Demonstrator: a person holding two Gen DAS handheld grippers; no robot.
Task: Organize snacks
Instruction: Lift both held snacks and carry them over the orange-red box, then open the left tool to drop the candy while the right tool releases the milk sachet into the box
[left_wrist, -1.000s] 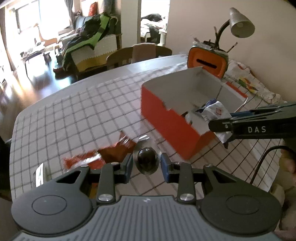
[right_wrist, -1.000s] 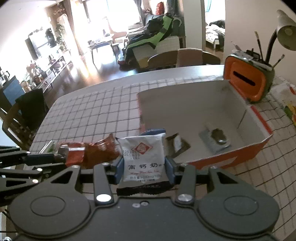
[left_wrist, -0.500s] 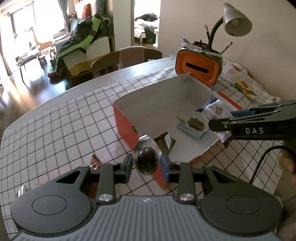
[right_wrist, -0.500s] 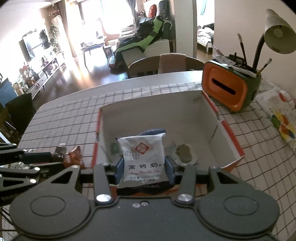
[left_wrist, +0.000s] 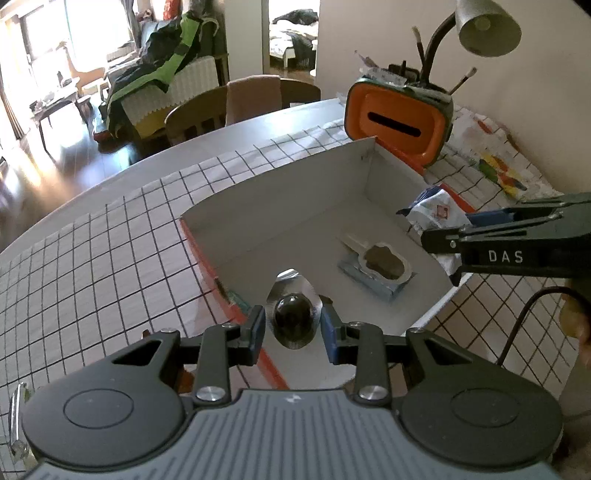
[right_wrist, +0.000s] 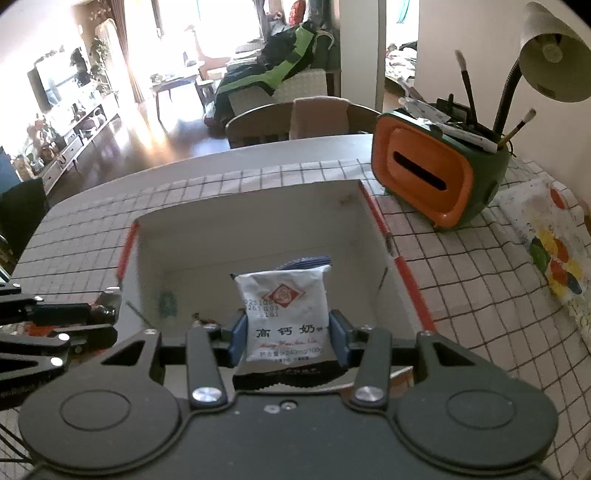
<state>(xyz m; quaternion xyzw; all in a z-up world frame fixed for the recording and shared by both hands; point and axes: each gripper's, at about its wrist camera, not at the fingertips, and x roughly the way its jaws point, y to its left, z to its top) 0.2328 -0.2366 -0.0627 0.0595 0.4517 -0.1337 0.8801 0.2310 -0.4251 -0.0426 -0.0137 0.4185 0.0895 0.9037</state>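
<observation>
Left gripper (left_wrist: 293, 325): clamped on a dark egg-shaped snack in clear wrap (left_wrist: 293, 317), held above the near left corner of the box.
Right gripper (right_wrist: 284, 334): clamped on a white milk-candy packet (right_wrist: 286, 314) with a red diamond mark and a blue one tucked behind, held over the near edge of the box.
Box (right_wrist: 236, 243): open, white inside, orange outside, on the grid-checked tablecloth (left_wrist: 92, 266). Contents: an opened foil wrapper with a brown snack (left_wrist: 382, 264) on the floor near its right wall.
Orange and green pen holder (right_wrist: 436, 181): just beyond the far right corner of the box, holding brushes.
Lamp (right_wrist: 550, 55): at the table's far right edge, behind the holder.
</observation>
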